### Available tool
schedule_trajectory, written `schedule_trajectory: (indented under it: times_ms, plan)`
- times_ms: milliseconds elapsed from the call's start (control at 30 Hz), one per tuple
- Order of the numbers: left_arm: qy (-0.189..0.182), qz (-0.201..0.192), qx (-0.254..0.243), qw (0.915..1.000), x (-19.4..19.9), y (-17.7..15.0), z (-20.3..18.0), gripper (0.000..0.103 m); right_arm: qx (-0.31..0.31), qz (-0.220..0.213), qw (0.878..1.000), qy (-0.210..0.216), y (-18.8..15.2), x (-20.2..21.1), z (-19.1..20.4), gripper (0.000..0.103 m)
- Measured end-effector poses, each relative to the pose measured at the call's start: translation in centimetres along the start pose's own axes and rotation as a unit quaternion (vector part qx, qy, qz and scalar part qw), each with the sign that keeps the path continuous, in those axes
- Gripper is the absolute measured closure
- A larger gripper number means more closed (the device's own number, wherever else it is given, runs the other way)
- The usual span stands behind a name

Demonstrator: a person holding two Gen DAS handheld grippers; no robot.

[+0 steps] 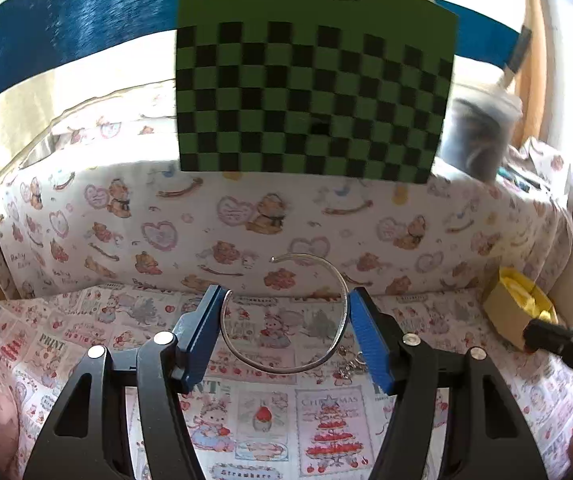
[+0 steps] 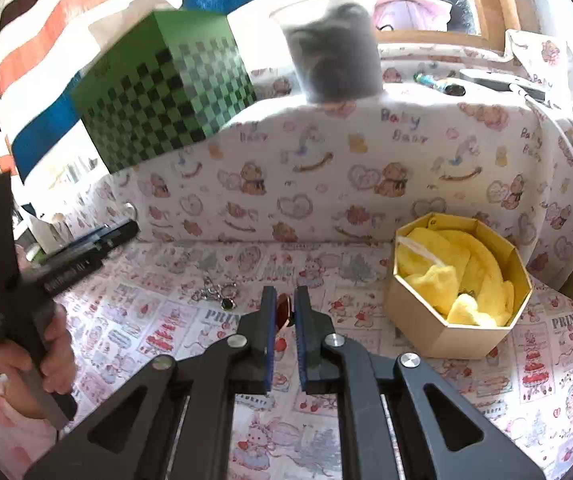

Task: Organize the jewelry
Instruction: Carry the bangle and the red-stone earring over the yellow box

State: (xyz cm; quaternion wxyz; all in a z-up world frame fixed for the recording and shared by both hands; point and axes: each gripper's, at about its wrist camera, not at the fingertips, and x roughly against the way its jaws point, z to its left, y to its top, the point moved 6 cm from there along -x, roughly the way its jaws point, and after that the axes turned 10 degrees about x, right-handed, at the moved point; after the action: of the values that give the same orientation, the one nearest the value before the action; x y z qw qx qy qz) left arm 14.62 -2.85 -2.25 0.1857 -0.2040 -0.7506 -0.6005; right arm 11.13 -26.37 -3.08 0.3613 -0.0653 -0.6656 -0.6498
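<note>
Between the left gripper's pads sits a silver bangle; only the right gripper's view shows its pinched reddish ring.

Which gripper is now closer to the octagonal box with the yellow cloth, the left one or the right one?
Right. The right gripper, shut on a small reddish piece, is just left of the octagonal box. The left gripper, holding the silver bangle, is farther left.

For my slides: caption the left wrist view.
Left gripper holds a silver open bangle between its blue pads above the patterned tabletop, facing a green checkered box.
</note>
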Motion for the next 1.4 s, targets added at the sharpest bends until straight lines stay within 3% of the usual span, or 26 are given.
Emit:
schedule_trajectory:
  times_ms: [300,633,767,800,967,1100,1300,1400]
  plan:
    - [-0.009,-0.01,-0.013,0.9998,1.3,0.0,-1.4,0.041,-0.029,-0.055,0.998,-0.008,1.6,4.0,-2.7,0.095]
    - [-0.05,-0.039,-0.024,0.9977,5.3,1.5,-5.8,0.041,-0.133,-0.117,0.984,0.002,2.9,7.9,-9.2,0.095]
    - [-0.075,-0.024,-0.018,0.9967,5.4,2.3,-9.0,0.041,-0.136,-0.122,0.981,-0.065,2.8,8.5,-11.5,0.095]
    - [-0.08,-0.024,-0.021,0.9963,5.5,2.6,-10.1,0.041,-0.141,-0.124,0.98,-0.063,2.8,8.7,-12.0,0.095]
    - [-0.102,-0.02,-0.037,0.9939,5.2,3.5,-15.1,0.041,-0.19,-0.128,0.973,-0.035,2.0,8.4,-14.9,0.095]
    - [-0.134,0.027,-0.028,0.9902,3.4,3.3,-18.3,0.041,-0.232,-0.115,0.966,0.012,0.8,6.4,-16.6,0.095]
    - [-0.151,0.08,-0.024,0.985,-0.2,1.4,-20.8,0.041,-0.284,-0.11,0.948,0.095,-0.2,4.9,-17.8,0.095]
    - [-0.168,0.123,0.01,0.978,-1.9,0.2,-20.9,0.041,-0.292,-0.105,0.946,0.097,-0.3,4.7,-18.0,0.095]
